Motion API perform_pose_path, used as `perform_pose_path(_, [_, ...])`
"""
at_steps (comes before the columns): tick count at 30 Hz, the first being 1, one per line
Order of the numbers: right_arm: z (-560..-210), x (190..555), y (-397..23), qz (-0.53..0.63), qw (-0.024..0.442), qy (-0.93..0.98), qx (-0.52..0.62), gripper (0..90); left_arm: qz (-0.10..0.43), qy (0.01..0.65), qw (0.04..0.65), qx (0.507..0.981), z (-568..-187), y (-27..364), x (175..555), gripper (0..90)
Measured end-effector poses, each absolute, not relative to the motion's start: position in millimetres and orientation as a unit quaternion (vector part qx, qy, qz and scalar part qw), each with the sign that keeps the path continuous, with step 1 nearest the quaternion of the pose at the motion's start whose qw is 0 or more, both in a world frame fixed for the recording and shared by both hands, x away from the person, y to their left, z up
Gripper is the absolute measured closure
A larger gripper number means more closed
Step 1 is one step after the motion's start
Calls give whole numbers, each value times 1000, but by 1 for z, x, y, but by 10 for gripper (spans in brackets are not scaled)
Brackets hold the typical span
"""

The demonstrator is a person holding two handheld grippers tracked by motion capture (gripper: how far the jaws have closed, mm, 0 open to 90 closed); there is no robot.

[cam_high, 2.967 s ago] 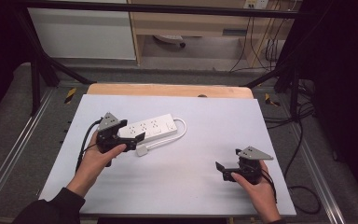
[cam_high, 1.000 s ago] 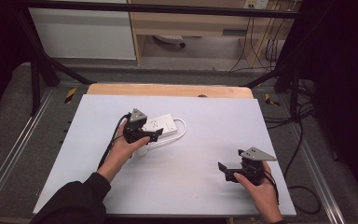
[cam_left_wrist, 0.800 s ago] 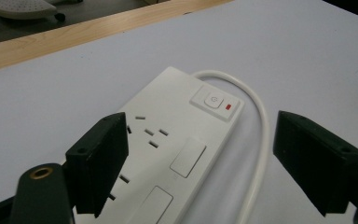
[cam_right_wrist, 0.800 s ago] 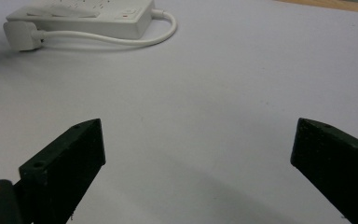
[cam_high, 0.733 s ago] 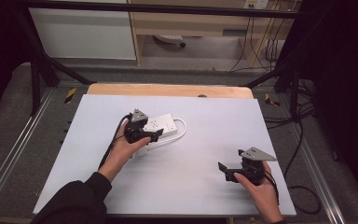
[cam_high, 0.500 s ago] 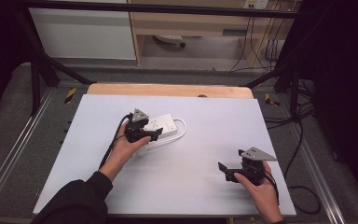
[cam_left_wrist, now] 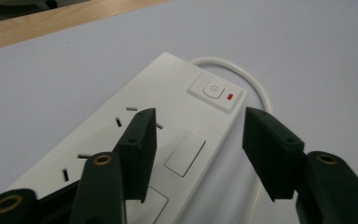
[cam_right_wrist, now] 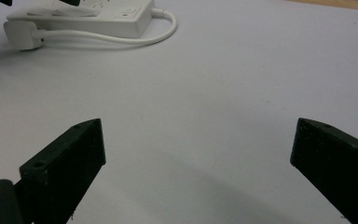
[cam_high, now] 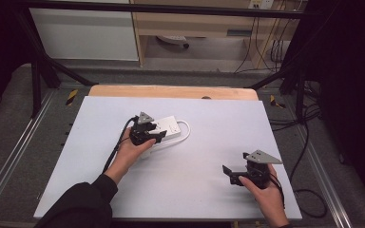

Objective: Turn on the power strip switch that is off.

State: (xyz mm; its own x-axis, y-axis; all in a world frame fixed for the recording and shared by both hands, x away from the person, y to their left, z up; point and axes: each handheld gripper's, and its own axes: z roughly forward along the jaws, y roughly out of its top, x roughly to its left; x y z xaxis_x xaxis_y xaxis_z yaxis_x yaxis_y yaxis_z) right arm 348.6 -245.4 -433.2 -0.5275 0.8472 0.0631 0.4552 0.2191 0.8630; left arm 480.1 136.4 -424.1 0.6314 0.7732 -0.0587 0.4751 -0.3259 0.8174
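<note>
Power strip (cam_high: 164,129) mid-tabletop, left of centre. Left gripper (cam_left_wrist: 198,140) over its switch end, jaws just closing, half apart, not yet clamped. Right gripper (cam_high: 233,175) idle near-right, jaws wide apart. Grasp pending.

On the white bench (cam_high: 209,142), the left gripper (cam_high: 158,136) sits over the near end of a white power strip (cam_high: 168,127), its jaws just having been closing with the strip below them. The strip's cable (cam_high: 185,132) loops at its right end. The right gripper (cam_high: 228,173) rests well apart, near the bench's right front.
</note>
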Motion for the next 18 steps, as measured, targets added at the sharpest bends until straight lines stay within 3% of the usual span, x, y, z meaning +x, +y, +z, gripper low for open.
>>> perform_pose_path(15, [-433,349,-246,450,217,749,436,39,156,397,430,796,-432,135,485,714])
perform_pose_path(18, [-433,349,-246,450,217,748,437,39,152,394,431,797,-434,134,487,795])
